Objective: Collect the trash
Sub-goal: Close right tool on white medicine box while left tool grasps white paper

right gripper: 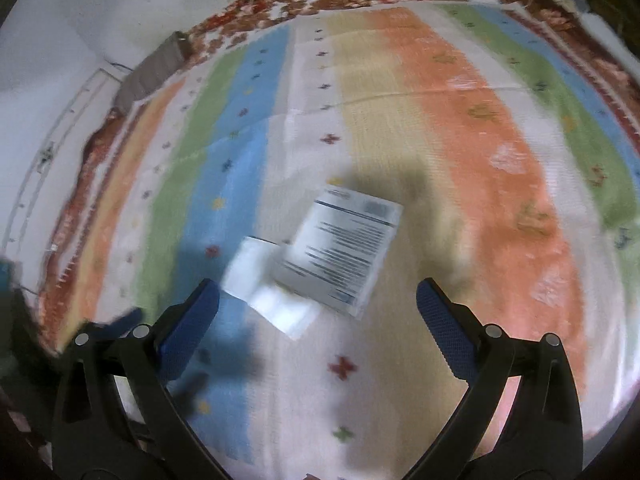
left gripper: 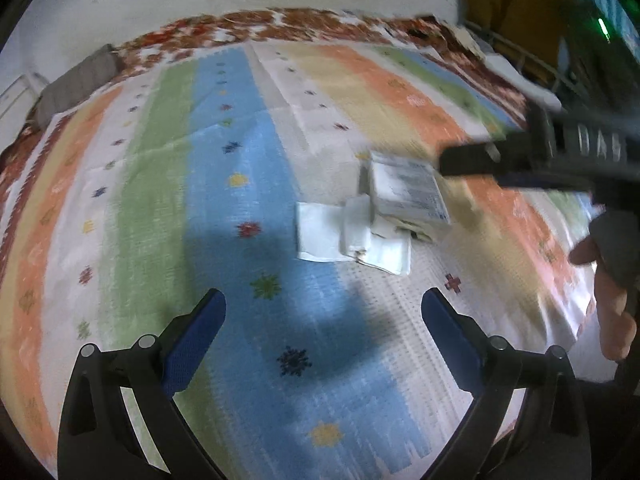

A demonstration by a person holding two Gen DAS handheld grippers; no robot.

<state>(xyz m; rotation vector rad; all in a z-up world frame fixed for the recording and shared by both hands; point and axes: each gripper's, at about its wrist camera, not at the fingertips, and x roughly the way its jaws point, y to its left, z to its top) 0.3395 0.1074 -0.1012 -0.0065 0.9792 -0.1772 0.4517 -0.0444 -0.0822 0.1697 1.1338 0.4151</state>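
A white printed packet (left gripper: 408, 192) (right gripper: 340, 250) lies on the striped mat, on top of folded white paper pieces (left gripper: 352, 236) (right gripper: 268, 284). My left gripper (left gripper: 324, 308) is open, above the mat, short of the pile with nothing between its blue-padded fingers. My right gripper (right gripper: 318, 300) is open too, hovering just above and near the packet and papers. In the left wrist view the right gripper's black body (left gripper: 540, 152) reaches in from the right, with a hand (left gripper: 612, 304) holding it.
The striped mat (left gripper: 224, 184) (right gripper: 460, 160) covers a bed with a red-patterned sheet (left gripper: 280, 24) at its far edge. A grey folded cloth (left gripper: 76, 88) (right gripper: 152, 72) lies at the far left corner. A white wall stands behind.
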